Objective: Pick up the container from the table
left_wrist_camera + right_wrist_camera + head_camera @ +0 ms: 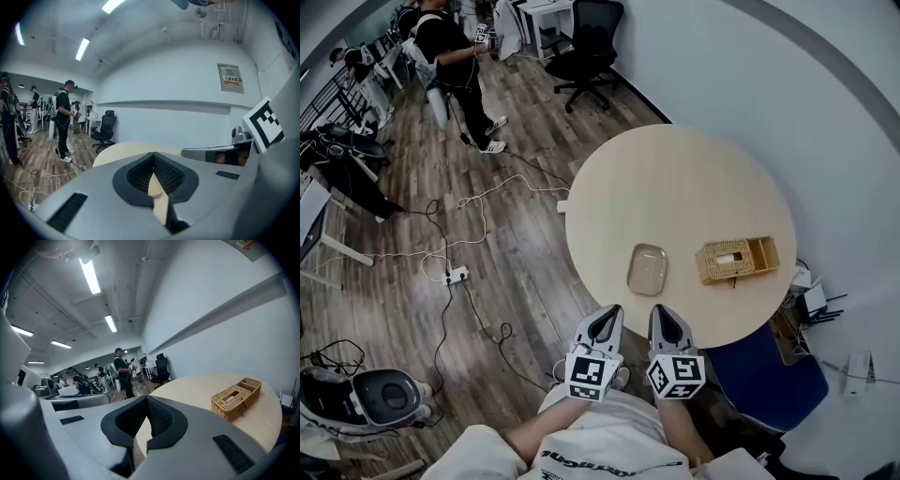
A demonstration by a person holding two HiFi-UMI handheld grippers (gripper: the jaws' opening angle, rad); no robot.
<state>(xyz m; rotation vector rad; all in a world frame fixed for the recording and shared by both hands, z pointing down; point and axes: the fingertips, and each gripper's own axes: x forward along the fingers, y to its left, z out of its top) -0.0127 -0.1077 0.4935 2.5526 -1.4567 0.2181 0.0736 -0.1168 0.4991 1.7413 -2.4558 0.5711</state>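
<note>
Round table (675, 178) with two hand-held grippers at its near rim.
The left gripper (612, 312) and right gripper (662, 310) sit side by side, each with jaws clenched together on nothing, as each gripper view confirms. The wicker box (737, 260) lies toward the table's right edge; besides the head view, only the right gripper view shows it. The clear container (647, 269), seen in the head view alone, lies on the table just beyond the jaw tips, left of the box.
</note>
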